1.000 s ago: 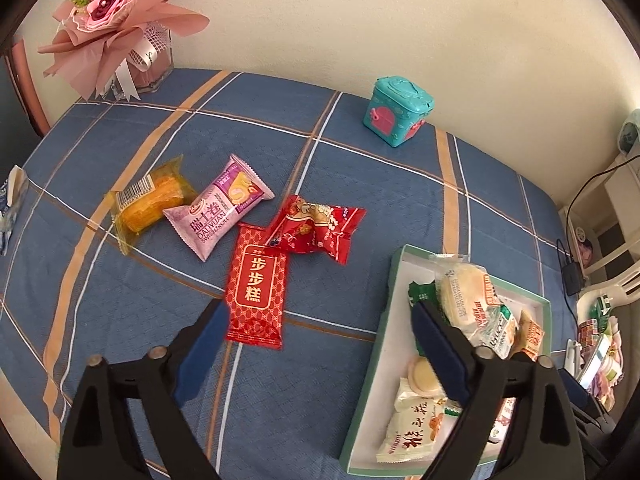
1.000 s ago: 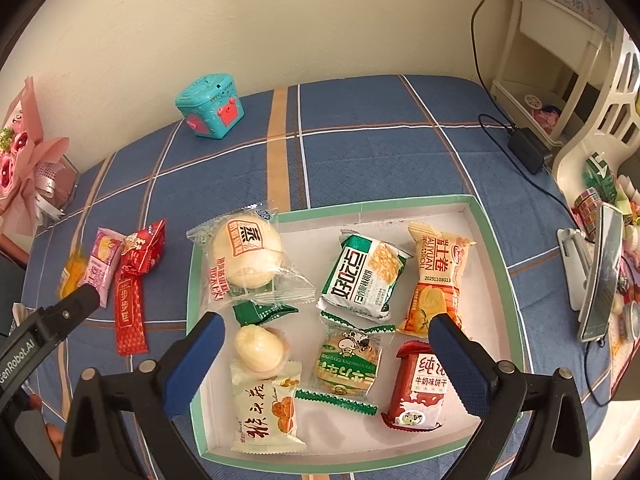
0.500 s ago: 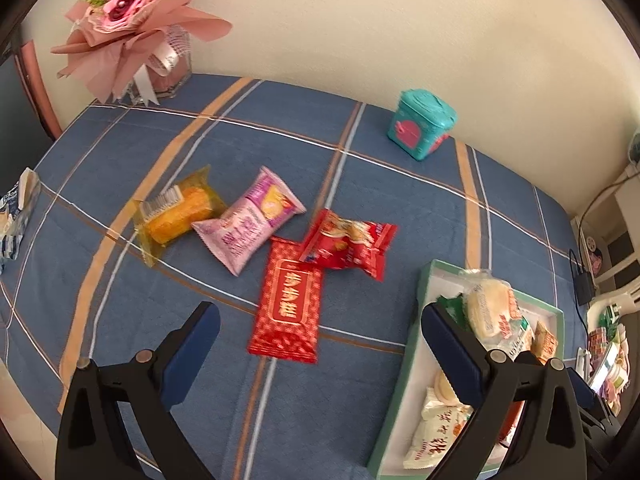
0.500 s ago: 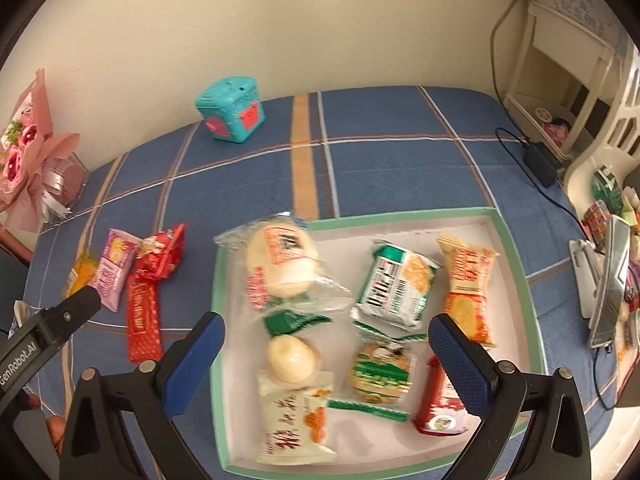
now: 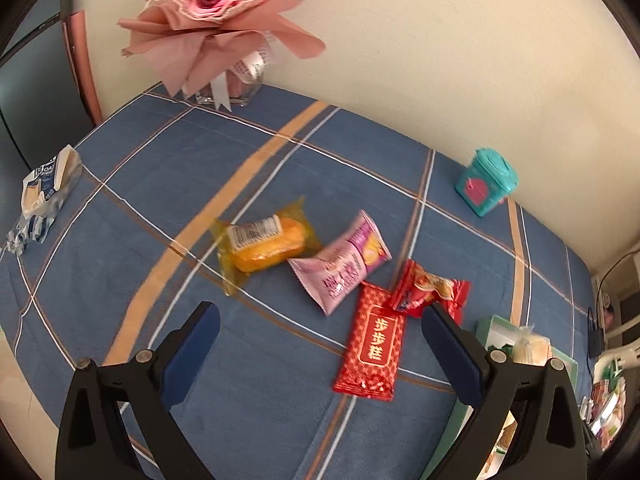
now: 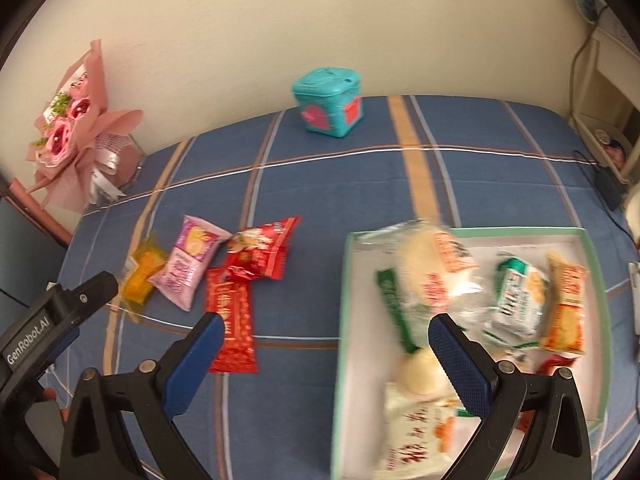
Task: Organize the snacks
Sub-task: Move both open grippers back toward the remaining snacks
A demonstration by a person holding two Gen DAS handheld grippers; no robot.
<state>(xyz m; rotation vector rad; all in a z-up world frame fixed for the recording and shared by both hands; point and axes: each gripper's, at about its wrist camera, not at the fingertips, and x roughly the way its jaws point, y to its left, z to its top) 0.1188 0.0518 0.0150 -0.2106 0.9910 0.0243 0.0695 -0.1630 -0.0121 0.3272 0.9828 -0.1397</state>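
Four loose snacks lie on the blue plaid cloth: an orange cake pack point(image 5: 262, 244), a pink pack point(image 5: 344, 268), a long red pack point(image 5: 374, 346) and a crinkled red pack point(image 5: 430, 294). My left gripper point(image 5: 320, 340) hovers open above the cloth just in front of them, holding nothing. A green-rimmed white tray point(image 6: 460, 234) with several packs inside lies to the right. My right gripper point(image 6: 324, 354) is open and empty over the tray's left rim. From the right wrist, the same loose packs show: orange point(image 6: 142, 272), pink point(image 6: 188, 266), long red point(image 6: 232, 324), crinkled red point(image 6: 262, 252).
A pink flower bouquet point(image 5: 218, 8) stands at the back left by the wall. A teal box point(image 5: 486, 184) sits at the back. A blue-white bag point(image 5: 44, 194) lies at the left edge. A shelf and cables point(image 6: 604, 184) are at the far right.
Both grippers have swung left, away from the tray and toward the loose packs. The left one is now nearer the orange and pink packs. Both stay open.
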